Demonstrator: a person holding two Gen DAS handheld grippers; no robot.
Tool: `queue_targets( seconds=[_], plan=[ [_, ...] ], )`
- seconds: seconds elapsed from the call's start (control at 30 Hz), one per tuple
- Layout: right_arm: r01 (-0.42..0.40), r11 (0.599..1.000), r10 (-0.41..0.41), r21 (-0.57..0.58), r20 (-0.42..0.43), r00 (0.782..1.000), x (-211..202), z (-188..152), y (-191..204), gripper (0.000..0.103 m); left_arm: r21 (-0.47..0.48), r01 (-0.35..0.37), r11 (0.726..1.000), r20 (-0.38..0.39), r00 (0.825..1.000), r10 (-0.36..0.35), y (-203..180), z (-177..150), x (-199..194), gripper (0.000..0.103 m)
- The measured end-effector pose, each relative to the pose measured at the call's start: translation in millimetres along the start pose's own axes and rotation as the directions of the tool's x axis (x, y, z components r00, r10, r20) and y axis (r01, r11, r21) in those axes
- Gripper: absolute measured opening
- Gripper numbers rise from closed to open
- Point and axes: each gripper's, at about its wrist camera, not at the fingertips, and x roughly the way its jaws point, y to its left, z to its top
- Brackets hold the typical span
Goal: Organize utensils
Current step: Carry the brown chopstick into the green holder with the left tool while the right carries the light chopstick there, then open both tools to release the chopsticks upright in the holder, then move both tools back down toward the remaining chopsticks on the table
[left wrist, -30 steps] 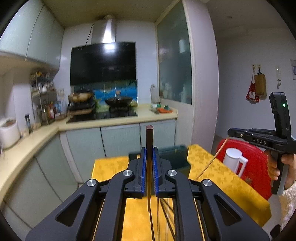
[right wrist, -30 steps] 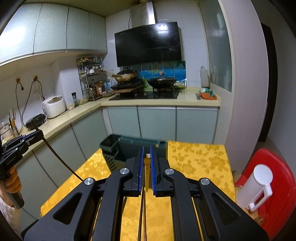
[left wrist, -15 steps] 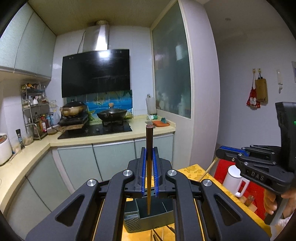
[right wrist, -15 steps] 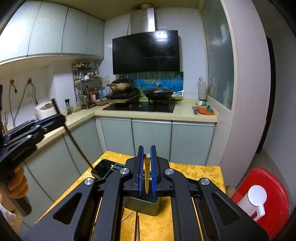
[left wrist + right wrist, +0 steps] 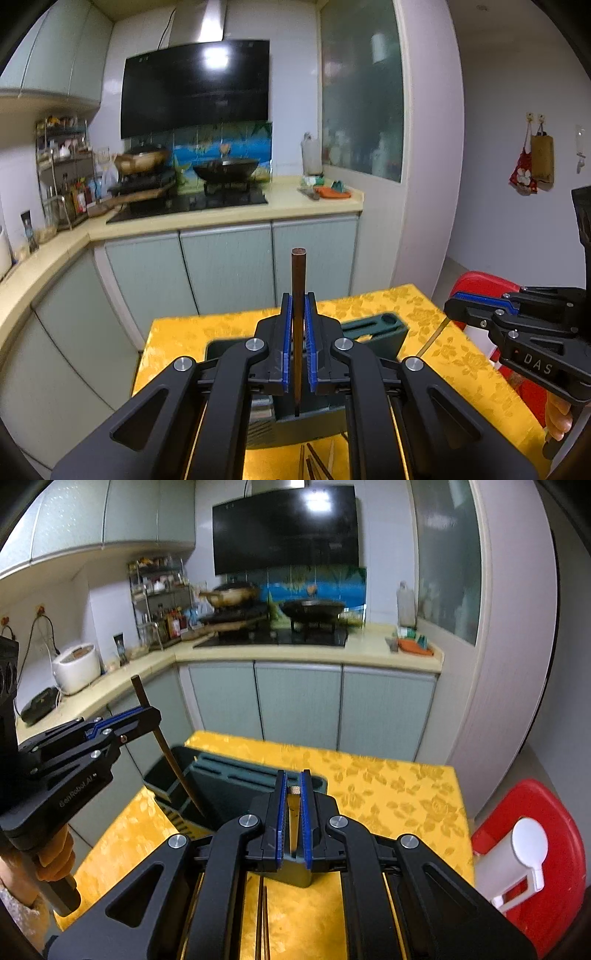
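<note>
A: Two tools up, both clamped. Left tool (image 5: 298, 345) is pinched on a dark brown chopstick (image 5: 297, 295), stick upright betw. the blue pads, top end poking well above them.

B: And the right tool (image 5: 294, 814)?

A: Pinched on a pale chopstick (image 5: 294, 791); only its cut end shows betw. the pads in the right wrist view. In the left view the pale stick slants down from that tool twd the tabletop (image 5: 454, 354).

B: Where's the holder?

A: Dark green utensil holder (image 5: 236, 775) sits on the yellow-cloth tabletop, straight ahead of both tools. In the right view the brown stick's lower tip is down inside its open left compartment.

B: Anything else loose?

A: Few more chopsticks (image 5: 314, 461) lie flat on the cloth, near side of the holder, under the tools. White jug (image 5: 517, 860) on a red stool (image 5: 554, 812) off the tabletop's right.
</note>
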Motion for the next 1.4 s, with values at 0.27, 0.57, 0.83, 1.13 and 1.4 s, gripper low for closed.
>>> queue_targets(
  seconds=[0.27,0.57,0.83,1.13,1.4],
  plan=[
    [-0.023,0.999,0.024,0.022,-0.014,1.000,11.7,-6.7,0.1,0.014,-0.032,0.012,0.999,-0.051,0.999,-0.014,6.9,-15.7,6.2,0.015],
    [0.003,0.999,-0.004,0.046,0.033,0.999,-10.1,-6.9,-1.1,0.055,-0.044,-0.012,0.999,-0.004,1.000,0.012,13.2,-15.6,-22.5,0.064],
    [0.034,0.999,-0.039,0.041,0.127,0.991,-56.8,-9.8,-3.2,0.063,-0.072,-0.024,0.997,0.041,0.999,0.027,21.2,-21.9,-66.5,0.086],
    [0.056,0.998,-0.062,0.038,0.171,0.983,-93.6,-46.6,-3.9,0.066,-0.070,-0.058,0.996,0.031,0.998,0.061,17.0,-53.9,-105.8,0.088],
    [0.091,0.995,-0.096,0.043,0.147,0.985,-101.1,-99.2,-1.1,0.070,-0.046,-0.088,0.995,0.004,0.996,0.089,10.6,-93.1,-126.5,0.088]
  ],
)
